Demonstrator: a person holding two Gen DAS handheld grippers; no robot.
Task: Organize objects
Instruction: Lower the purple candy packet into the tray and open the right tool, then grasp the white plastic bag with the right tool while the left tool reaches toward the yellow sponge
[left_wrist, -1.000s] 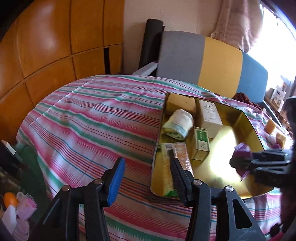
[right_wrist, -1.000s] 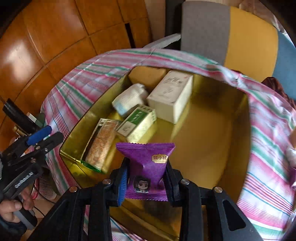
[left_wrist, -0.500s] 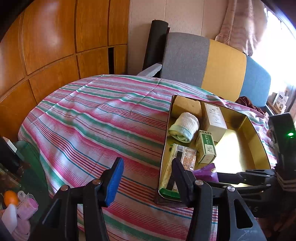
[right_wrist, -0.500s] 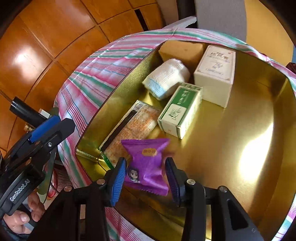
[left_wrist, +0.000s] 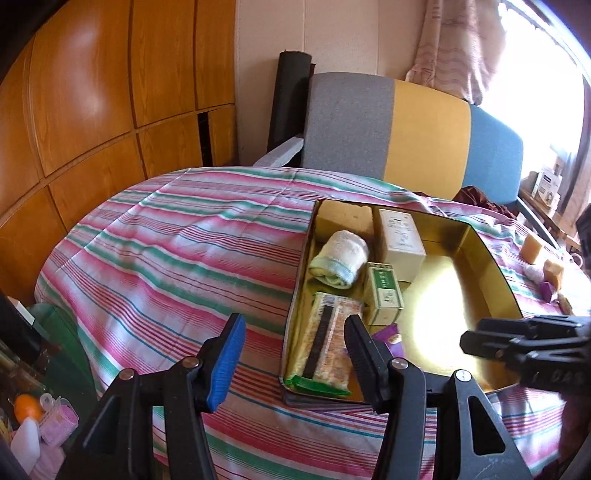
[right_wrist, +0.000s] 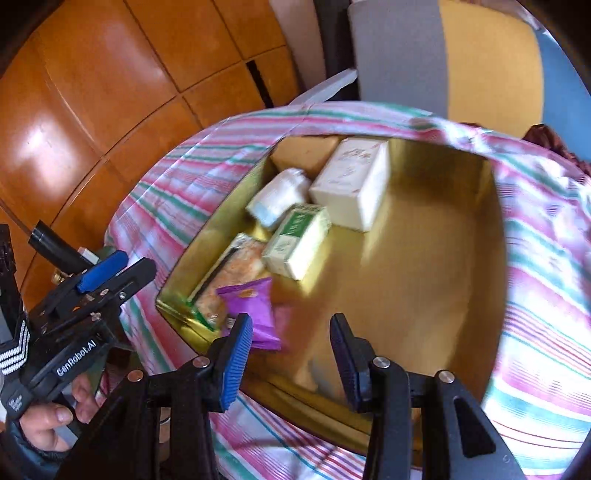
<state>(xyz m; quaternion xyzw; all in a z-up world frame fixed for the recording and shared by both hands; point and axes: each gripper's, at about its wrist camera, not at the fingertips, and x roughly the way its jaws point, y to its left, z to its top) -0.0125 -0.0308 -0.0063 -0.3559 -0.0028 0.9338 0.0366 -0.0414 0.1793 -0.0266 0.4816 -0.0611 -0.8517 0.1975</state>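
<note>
A gold tin (left_wrist: 493, 254) (right_wrist: 443, 155) sits on the striped tablecloth. It holds a rolled towel (left_wrist: 340, 258) (right_wrist: 277, 199), a white box (left_wrist: 400, 240) (right_wrist: 351, 184), a green box (left_wrist: 384, 291) (right_wrist: 295, 243) and a long snack pack (left_wrist: 328, 350) (right_wrist: 236, 269). A purple packet (right_wrist: 251, 314) (left_wrist: 388, 334) lies loose in the tin's near corner, beside the snack pack. My right gripper (right_wrist: 291, 325) (left_wrist: 476, 336) hovers open over the tin's near edge, the packet just ahead of its left finger. My left gripper (left_wrist: 294, 325) (right_wrist: 135, 264) is at the tin's left edge, jaws opening with nothing between them.
Two orange blocks (left_wrist: 532, 247) and a small purple item (left_wrist: 546, 290) lie on the cloth right of the tin. A grey, yellow and blue chair back (left_wrist: 406, 122) stands behind the table. Wooden panels line the left wall. A hand (right_wrist: 48, 417) holds the left gripper.
The right gripper opened and let go of the purple packet, which now lies in the tin; the gripper drew back toward the near edge. The left jaws spread a little.
</note>
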